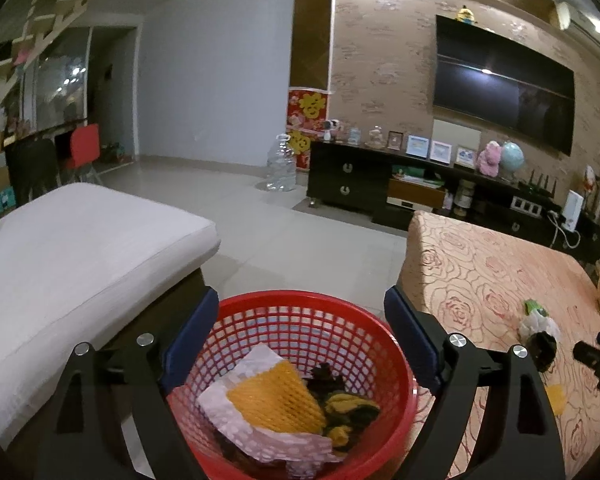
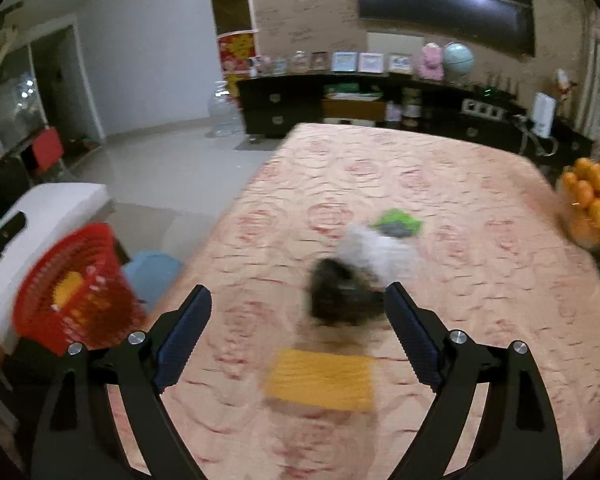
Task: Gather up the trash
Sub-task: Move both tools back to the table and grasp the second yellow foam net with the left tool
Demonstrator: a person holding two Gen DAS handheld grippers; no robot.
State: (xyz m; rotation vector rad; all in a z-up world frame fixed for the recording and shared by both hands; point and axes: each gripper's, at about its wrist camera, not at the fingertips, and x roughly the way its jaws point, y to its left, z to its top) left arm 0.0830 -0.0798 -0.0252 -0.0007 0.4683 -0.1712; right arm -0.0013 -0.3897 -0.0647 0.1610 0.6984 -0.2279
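My left gripper [image 1: 300, 332] holds a red mesh basket [image 1: 396, 364] between its fingers, at the table's left edge. Inside lie a yellow foam net [image 1: 276, 400], white foam wrap [image 1: 236, 420] and dark and yellow scraps [image 1: 340, 404]. The basket also shows in the right wrist view [image 2: 80, 292]. My right gripper [image 2: 298, 320] is open and empty above the table, over a yellow foam net [image 2: 320, 380]. Just beyond lie a dark clump [image 2: 336, 296], white crumpled plastic [image 2: 380, 252] and a green wrapper [image 2: 396, 222]. That view is blurred.
The table has a pink rose-patterned cloth [image 2: 440, 184]. A bowl of oranges [image 2: 592, 204] stands at its right edge. A white cushioned seat [image 1: 72, 264] is on the left, a blue stool [image 2: 152, 272] beside the table. A dark TV cabinet [image 1: 420, 188] is at the back.
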